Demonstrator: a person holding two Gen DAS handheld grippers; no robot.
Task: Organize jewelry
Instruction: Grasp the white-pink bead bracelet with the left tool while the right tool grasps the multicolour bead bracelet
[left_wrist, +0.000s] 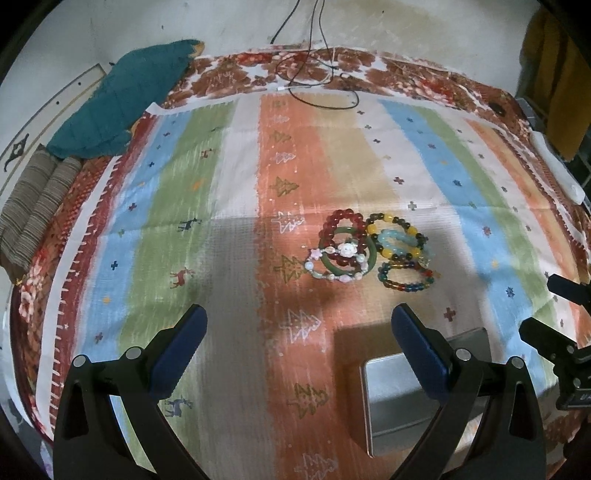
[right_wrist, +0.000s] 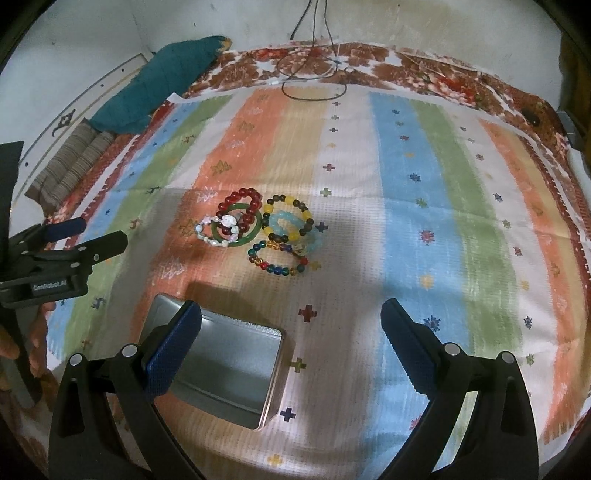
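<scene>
A cluster of bracelets lies on a striped woven cloth (left_wrist: 236, 206) printed with small trees, crosses and deer. A smooth green bangle (left_wrist: 372, 254) overlaps a ring of round dark-red beads (left_wrist: 327, 229) and a pale strand of irregular white and pink beads (left_wrist: 325, 273). Just beside them sit a bracelet of yellow and dark beads (left_wrist: 391, 218), a translucent light-blue one (left_wrist: 391, 236), and a glassy multicolored one (left_wrist: 406, 286). Nearer the cameras, apart from the pile, an open rectangular metal tin (right_wrist: 273, 373) with rounded corners rests on the cloth, its dull silver interior showing nothing inside. The left gripper (left_wrist: 299, 321) and the right gripper (right_wrist: 291, 317) both hover above the cloth with their blue textured pads spread wide, holding nothing. A teal quilted fabric (left_wrist: 122, 99) lies at the far left edge.
</scene>
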